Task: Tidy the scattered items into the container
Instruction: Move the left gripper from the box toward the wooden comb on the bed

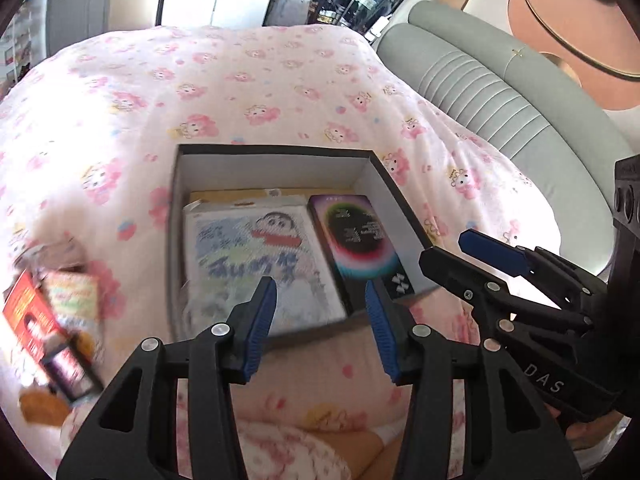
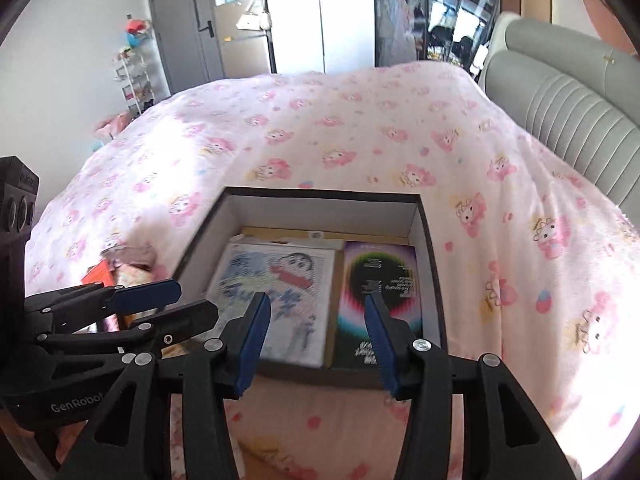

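Observation:
An open cardboard box (image 1: 280, 168) with a dark rim sits on the pink patterned bedspread. Inside it lie a flat pack with a cartoon boy print (image 1: 248, 248) and a dark box with a colourful ring (image 1: 356, 232). Both are visible in the right wrist view too: the pack (image 2: 280, 276) and the dark box (image 2: 380, 276) inside the cardboard box (image 2: 320, 212). My left gripper (image 1: 320, 292) hovers above the box's near edge, open and empty. My right gripper (image 2: 316, 304) hangs beside it, also open and empty. Several scattered packets (image 1: 52, 320) lie left of the box.
The bedspread (image 2: 320, 132) covers the whole bed. A grey padded headboard (image 2: 580, 120) runs along the right. A wire shelf rack (image 2: 136, 76) and a grey door (image 2: 180, 24) stand beyond the bed's far side. The scattered packets (image 2: 120, 268) are blurred.

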Tool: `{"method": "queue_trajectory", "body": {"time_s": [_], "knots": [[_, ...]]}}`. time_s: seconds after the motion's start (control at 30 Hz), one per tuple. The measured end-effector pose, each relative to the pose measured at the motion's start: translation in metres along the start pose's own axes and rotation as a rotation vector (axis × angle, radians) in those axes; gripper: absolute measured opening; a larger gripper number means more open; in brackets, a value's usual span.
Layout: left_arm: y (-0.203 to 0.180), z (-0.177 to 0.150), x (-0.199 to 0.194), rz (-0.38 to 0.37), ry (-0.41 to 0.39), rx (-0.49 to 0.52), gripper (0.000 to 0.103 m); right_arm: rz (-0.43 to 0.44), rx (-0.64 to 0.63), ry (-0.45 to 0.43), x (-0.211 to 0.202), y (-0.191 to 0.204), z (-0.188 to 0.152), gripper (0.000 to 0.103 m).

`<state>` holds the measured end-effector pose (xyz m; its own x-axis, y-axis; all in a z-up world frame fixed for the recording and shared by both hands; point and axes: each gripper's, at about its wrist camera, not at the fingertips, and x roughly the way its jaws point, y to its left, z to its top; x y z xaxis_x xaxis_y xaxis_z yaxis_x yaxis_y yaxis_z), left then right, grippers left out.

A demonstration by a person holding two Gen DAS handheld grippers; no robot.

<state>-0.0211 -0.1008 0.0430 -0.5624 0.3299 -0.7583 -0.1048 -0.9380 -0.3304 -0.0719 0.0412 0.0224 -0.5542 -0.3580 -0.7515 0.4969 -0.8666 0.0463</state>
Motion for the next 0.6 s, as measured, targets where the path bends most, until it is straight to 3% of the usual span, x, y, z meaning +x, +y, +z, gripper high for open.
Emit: {"method": "queue_trajectory", "body": {"time_s": [0.13, 0.27, 0.43, 0.6], "knots": [[0.016, -0.021, -0.019, 0.029, -0.009, -0.025, 0.047, 0.026, -0.011, -0.008, -0.014, 0.025, -0.014, 0.045], [0.044, -0.037, -0.036, 0.040, 0.015, -0.083, 0.044, 0.077, -0.057, 0.017, -0.003, 0.059, -0.020, 0.043], [0.086, -0.059, -0.079, 0.100, -0.063, -0.178, 0.043, 0.205, -0.147, 0.033, 0.004, 0.113, -0.012, 0.043], [0.141, -0.083, -0.105, 0.164, -0.109, -0.309, 0.043, 0.239, -0.251, 0.062, 0.016, 0.177, -0.009, 0.043]]}}
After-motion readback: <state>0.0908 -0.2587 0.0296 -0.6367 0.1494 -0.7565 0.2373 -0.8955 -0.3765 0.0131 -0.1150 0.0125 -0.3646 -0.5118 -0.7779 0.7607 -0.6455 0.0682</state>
